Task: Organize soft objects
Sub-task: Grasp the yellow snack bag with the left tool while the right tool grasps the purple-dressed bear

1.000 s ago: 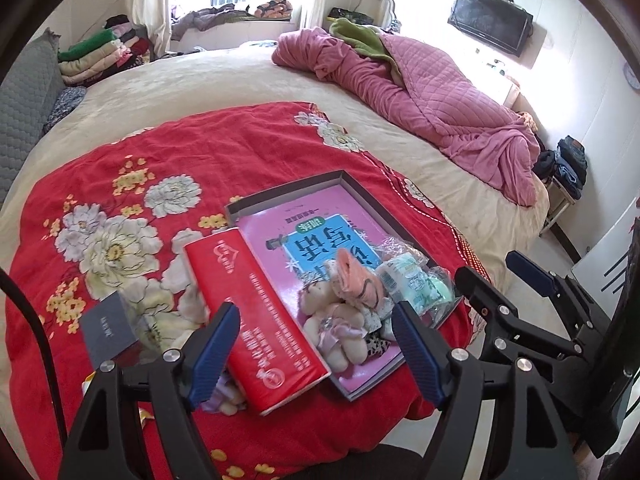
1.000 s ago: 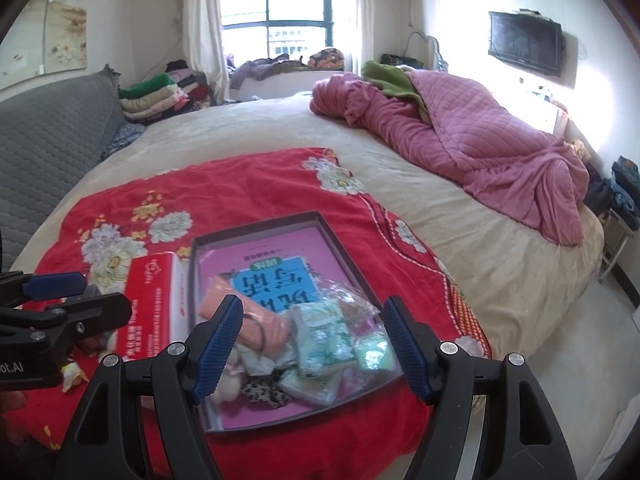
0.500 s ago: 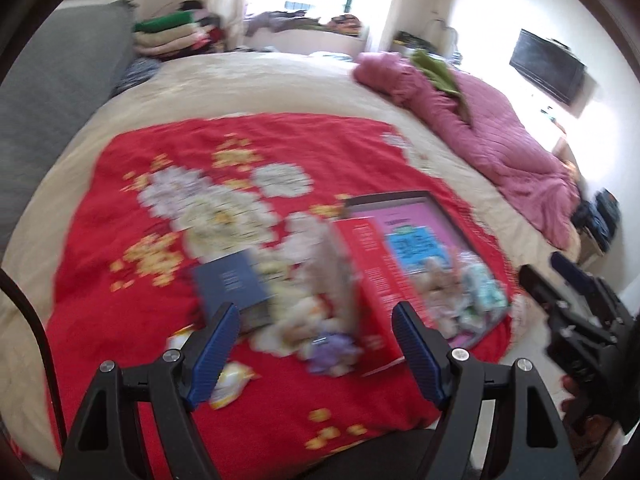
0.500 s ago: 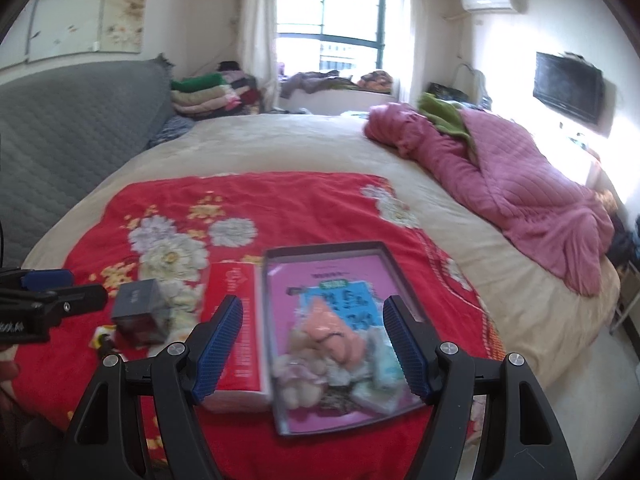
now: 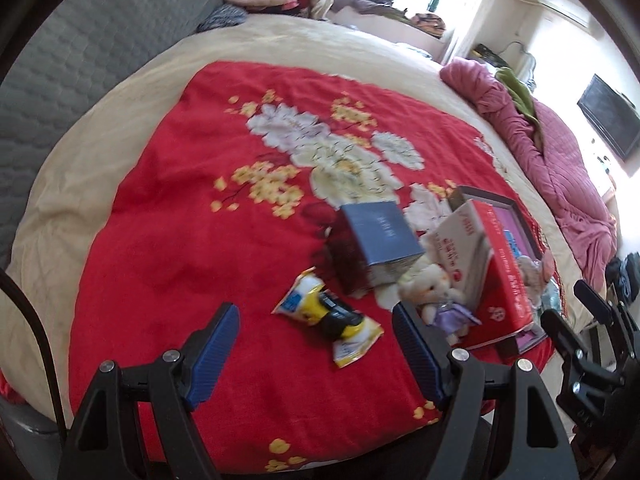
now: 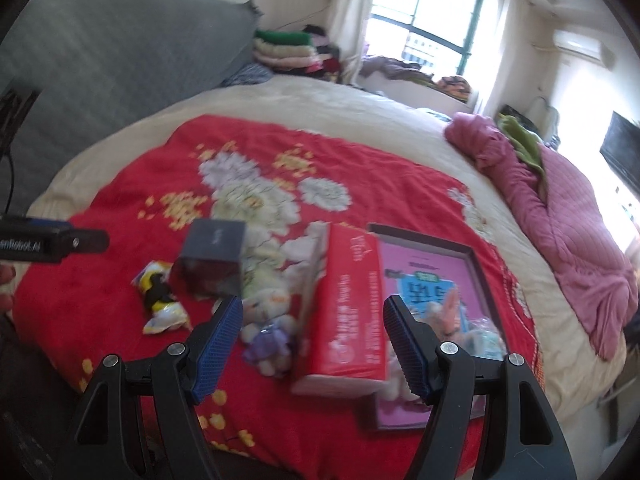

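Both fingers [image 5: 216, 344] wide (nothing held)

Daylight from blown-out dark-framed window [image 6: 432, 36]; glare on right wall. Motion blur smears red floral blanket [image 6: 256, 200] and red rectangular tissue pack [image 6: 348, 312]. Fisheye bending, black vignette at edges.

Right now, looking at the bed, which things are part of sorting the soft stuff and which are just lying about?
Part of the job:
- plush toy beside the red pack
- tray already holding soft items
- red tissue pack
- snack pouch, likely

Just lying about:
- grey box
- pink quilt
- folded clothes
- wall TV
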